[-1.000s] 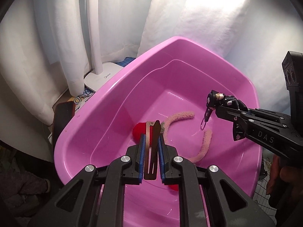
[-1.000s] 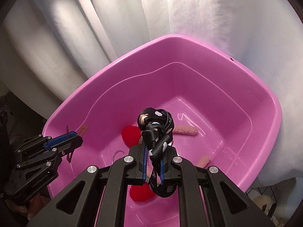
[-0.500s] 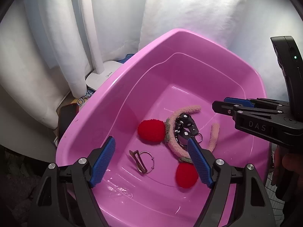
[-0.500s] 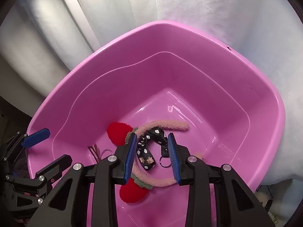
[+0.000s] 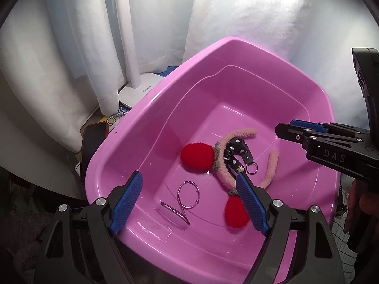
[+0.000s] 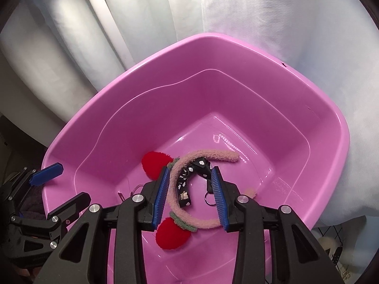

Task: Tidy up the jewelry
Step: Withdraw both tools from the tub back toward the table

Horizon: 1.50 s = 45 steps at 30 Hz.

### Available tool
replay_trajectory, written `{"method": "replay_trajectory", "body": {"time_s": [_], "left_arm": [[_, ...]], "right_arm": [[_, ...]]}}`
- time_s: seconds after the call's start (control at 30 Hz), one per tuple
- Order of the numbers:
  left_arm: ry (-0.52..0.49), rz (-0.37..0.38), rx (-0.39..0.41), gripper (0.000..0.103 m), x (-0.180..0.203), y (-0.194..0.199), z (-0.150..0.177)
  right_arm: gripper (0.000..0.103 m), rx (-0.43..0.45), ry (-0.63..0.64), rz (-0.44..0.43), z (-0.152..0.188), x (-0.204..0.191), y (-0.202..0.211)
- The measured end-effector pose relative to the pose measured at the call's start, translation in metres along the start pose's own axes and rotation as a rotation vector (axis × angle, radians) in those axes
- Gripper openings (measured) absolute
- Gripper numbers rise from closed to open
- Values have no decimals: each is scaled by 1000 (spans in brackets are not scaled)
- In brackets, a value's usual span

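A pink basin (image 5: pixel 236 41) (image 6: pixel 213 36) holds the jewelry. On its floor lies a fuzzy pink headband (image 5: pixel 246 132) (image 6: pixel 213 153) with two red pom-poms (image 5: pixel 196 157) (image 6: pixel 173 234). A black flower-print strap (image 5: pixel 239 145) (image 6: pixel 183 187) with a key ring lies across it. A metal hair clip (image 5: pixel 175 213) and a thin hoop (image 5: pixel 178 193) rest nearer the front. My left gripper (image 5: pixel 189 179) hangs above the clip with its jaws opening wide and nothing between them. My right gripper (image 6: pixel 190 170) hovers over the strap, its jaws also opening and empty.
White curtains surround the basin. A white lamp base (image 5: pixel 139 90) with its pole stands behind the basin's left corner, and a dark phone (image 5: pixel 93 137) lies beside the left rim. A person's hand (image 5: pixel 364 203) holds the right gripper's handle.
The left gripper let go of the hair clip and hoop, and the right gripper released the black strap. Both items now lie in the basin, and both pairs of jaws stand apart.
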<state>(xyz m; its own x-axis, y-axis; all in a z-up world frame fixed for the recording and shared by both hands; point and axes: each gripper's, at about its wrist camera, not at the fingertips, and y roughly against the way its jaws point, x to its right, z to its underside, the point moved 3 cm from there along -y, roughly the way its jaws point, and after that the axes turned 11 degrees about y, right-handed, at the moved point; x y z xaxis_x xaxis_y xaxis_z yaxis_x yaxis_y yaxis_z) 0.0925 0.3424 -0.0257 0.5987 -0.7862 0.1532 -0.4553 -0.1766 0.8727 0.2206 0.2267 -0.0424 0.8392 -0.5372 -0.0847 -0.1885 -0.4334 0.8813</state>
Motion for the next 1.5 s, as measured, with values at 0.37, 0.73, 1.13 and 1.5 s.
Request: {"method": "replay_trajectory", "body": {"time_s": [0.37,0.73,1.13,1.5], "left_arm": [[11,-12,54,80,-2,25,9],[14,-17,100,80,2,49,23],[-11,31,166,86,52,88,64],[-100,136,125,92,141,100,139]], "right_arm": [[35,50,9,5,13,-11,29],[44,135,-32,-10,49,-19,65],[54,253,-148,-20,142,11,134],[57,235,-366,99,308,93,189]]}}
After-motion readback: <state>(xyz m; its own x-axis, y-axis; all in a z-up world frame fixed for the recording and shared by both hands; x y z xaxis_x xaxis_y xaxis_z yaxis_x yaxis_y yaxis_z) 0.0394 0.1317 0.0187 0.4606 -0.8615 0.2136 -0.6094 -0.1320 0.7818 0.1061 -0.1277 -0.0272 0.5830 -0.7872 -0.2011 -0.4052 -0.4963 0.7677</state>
